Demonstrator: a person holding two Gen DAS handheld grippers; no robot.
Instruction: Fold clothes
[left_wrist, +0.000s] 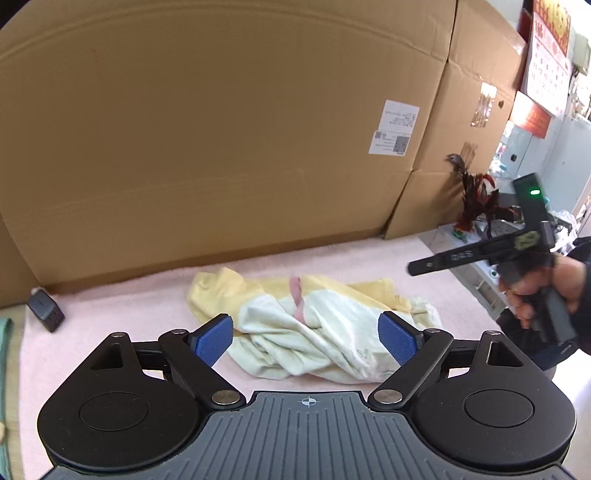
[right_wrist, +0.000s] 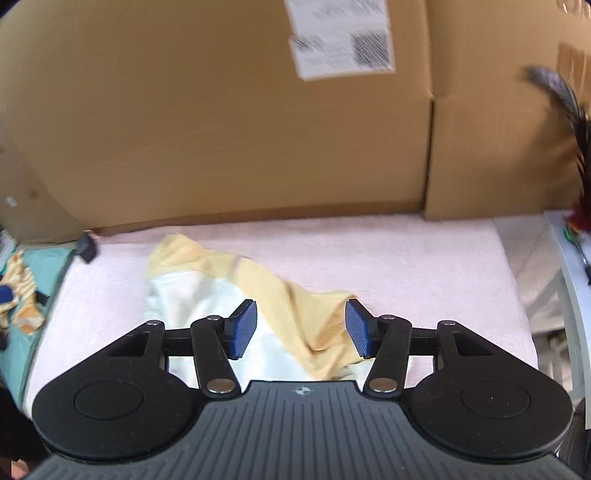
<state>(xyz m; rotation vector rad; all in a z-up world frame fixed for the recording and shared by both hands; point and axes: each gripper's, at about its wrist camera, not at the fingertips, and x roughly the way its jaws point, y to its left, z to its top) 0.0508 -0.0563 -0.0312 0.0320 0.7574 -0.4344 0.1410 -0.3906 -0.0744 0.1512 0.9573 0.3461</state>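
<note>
Big brown cardboard boxes stand like a wall at the back of the table, which is covered with a soft pink cloth. One box has a white sticker with tiny print on it.

On the pink cloth lies a crumpled shirt in yellow and pale white. It sits in a heap near the middle of the table, and a small pink bit pokes out on top of it. It is not folded.

The left gripper hangs just above the near side of the shirt. Its blue fingers are spread far apart and hold nothing. The shirt shows in the gap between them, but the fingers do not press on it.

The right gripper is over the yellow part of the shirt. Its blue fingers are apart too, and nothing is squeezed between them. In the left view, a hand holds this gripper at the right edge of the table.

A small dark block sits at the far left, close to the boxes. Dark red feathers stick up past the right end of the table.
</note>
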